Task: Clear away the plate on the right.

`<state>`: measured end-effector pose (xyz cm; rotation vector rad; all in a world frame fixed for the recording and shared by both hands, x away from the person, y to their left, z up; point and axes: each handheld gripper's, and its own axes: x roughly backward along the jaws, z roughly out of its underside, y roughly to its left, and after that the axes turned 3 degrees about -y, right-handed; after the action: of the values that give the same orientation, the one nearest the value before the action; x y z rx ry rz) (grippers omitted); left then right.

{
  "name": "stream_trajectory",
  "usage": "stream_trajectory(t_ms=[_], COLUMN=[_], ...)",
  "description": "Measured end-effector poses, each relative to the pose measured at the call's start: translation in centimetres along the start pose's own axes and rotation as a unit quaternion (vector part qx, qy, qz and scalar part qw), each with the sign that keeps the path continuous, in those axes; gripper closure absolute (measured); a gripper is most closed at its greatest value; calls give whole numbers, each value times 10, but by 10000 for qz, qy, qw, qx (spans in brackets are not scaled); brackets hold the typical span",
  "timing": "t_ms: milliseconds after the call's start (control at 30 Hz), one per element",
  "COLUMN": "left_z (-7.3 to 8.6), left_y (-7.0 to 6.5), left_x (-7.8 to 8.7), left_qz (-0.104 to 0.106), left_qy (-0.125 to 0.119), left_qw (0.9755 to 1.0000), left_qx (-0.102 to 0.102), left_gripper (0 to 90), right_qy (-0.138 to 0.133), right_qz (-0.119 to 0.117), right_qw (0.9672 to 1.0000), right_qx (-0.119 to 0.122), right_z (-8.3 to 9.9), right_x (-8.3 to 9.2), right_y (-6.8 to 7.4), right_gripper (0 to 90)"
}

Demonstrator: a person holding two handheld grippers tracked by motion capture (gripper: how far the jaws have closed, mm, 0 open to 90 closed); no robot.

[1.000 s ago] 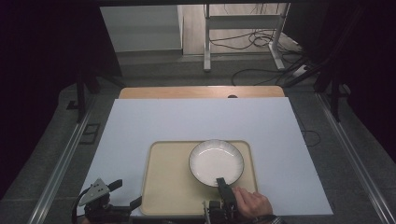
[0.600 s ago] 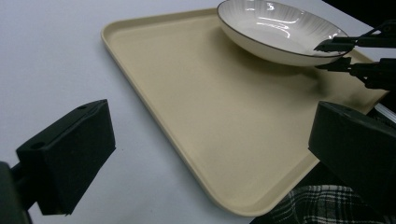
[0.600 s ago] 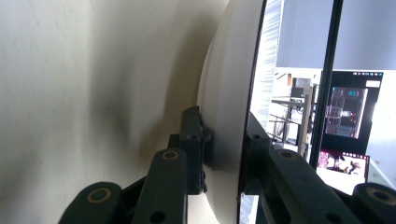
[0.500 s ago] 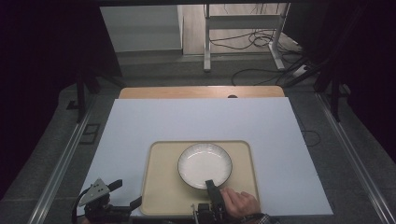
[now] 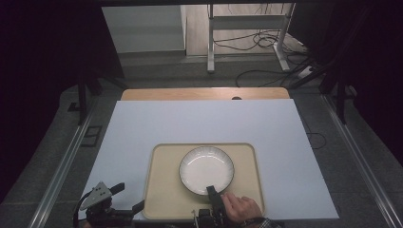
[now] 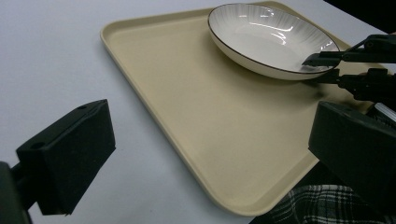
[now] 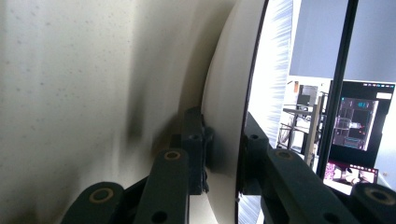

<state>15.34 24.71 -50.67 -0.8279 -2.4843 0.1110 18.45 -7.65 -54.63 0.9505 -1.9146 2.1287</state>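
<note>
Now the right gripper (image 5: 212, 194) pinches the white bowl's (image 5: 206, 169) near rim.
Its jaws are clamped on the rim, and the bowl sits on the beige tray (image 5: 161, 190). Beside the tray, the left gripper (image 5: 127, 199) waits with jaws apart, holding nothing. The bowl looks set down; letting go is left.

- White bowl (image 5: 206, 169) with a dark rim and fine ribbed lines, empty, right way up.
- It sits on the beige tray (image 5: 164, 190), toward its far half.
</note>
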Motion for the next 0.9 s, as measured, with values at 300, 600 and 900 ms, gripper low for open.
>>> stream_trajectory(t_ms=[300, 600, 900], left_z=[0, 0, 0], left_y=[0, 0, 0], left_x=[0, 0, 0], left_qz=[-1, -6, -9], left_qy=[1, 11, 20], left_qw=[10000, 10000, 10000], left_qx=[-8, -15, -18], left_gripper=[3, 3, 3], right_qy=[24, -92, -279], right_qz=[-195, -205, -196], right_qw=[9998, 9997, 9992], right_qx=[8, -109, -206], right_z=[0, 1, 2], right_x=[-1, 0, 5], right_y=[3, 2, 0], right_gripper=[774, 723, 662])
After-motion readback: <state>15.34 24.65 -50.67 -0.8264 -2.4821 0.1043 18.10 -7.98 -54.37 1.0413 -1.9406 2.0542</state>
